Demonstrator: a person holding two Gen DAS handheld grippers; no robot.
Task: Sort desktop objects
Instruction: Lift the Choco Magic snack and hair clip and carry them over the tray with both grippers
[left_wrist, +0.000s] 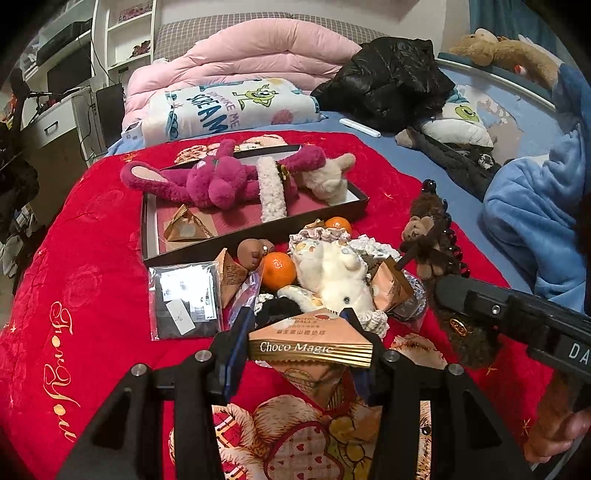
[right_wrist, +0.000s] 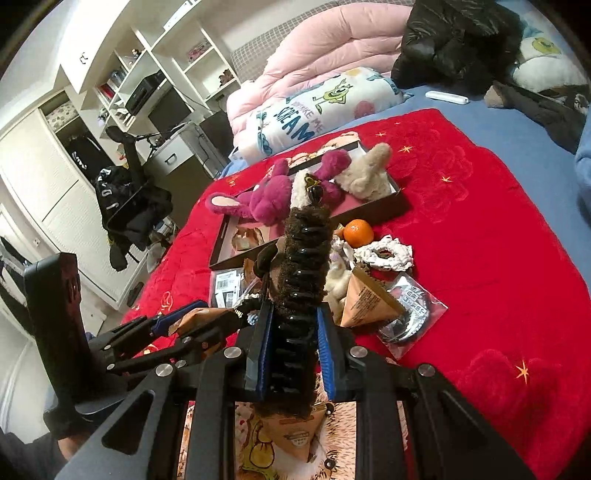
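your left gripper (left_wrist: 295, 334) is clamped on the peach-and-gold pyramid chocolate packet (left_wrist: 310, 343); it's light and crushable, so pinch its stiff sealed edge. your right gripper (right_wrist: 293, 332) squeezes the fuzzy brown hair claw clip (right_wrist: 303, 258), rigid but springy, jutting straight ahead of its fingers.

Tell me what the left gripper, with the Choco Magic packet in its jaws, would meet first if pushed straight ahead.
Probably the white plush toy in the pile right beyond the Choco Magic packet held by the left gripper. The black fuzzy item beside it may touch first; depth is unclear.
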